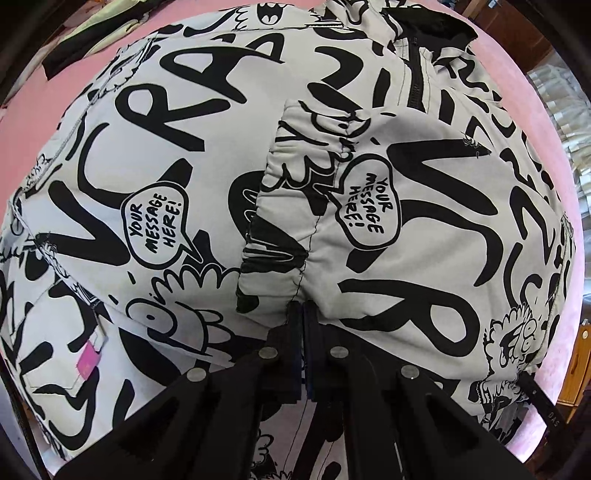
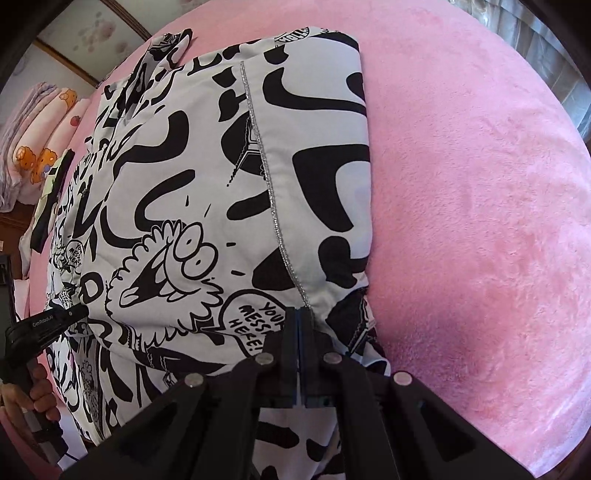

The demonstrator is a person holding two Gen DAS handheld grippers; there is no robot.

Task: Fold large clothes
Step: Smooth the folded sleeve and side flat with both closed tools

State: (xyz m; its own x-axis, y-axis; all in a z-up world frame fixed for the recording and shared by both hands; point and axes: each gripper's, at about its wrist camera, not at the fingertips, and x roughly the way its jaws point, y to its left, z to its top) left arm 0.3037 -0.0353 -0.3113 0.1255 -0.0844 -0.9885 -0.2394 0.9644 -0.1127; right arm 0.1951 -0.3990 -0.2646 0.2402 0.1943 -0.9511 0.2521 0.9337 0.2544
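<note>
A large white jacket (image 1: 184, 147) with black graffiti print lies spread on a pink blanket (image 1: 22, 147). A sleeve (image 1: 388, 192) with a gathered cuff is folded across its body, below the black zipper (image 1: 415, 81). My left gripper (image 1: 301, 314) points straight down and is shut on the sleeve's fabric, which puckers at its tips. In the right wrist view the jacket (image 2: 184, 166) has a folded edge against the blanket (image 2: 480, 184). My right gripper (image 2: 300, 314) is shut on the cloth at the foot of a silver seam (image 2: 266, 177). The left gripper (image 2: 83, 312) also shows at the far left, held by a hand (image 2: 29, 387).
Other dark and pale yellow clothes (image 1: 74, 29) lie at the blanket's far edge. Folded printed bedding (image 2: 37, 147) is stacked at the left. A curtain (image 2: 569, 74) and wooden furniture (image 1: 576, 369) border the bed. A pink tag (image 1: 85, 363) sits on the jacket.
</note>
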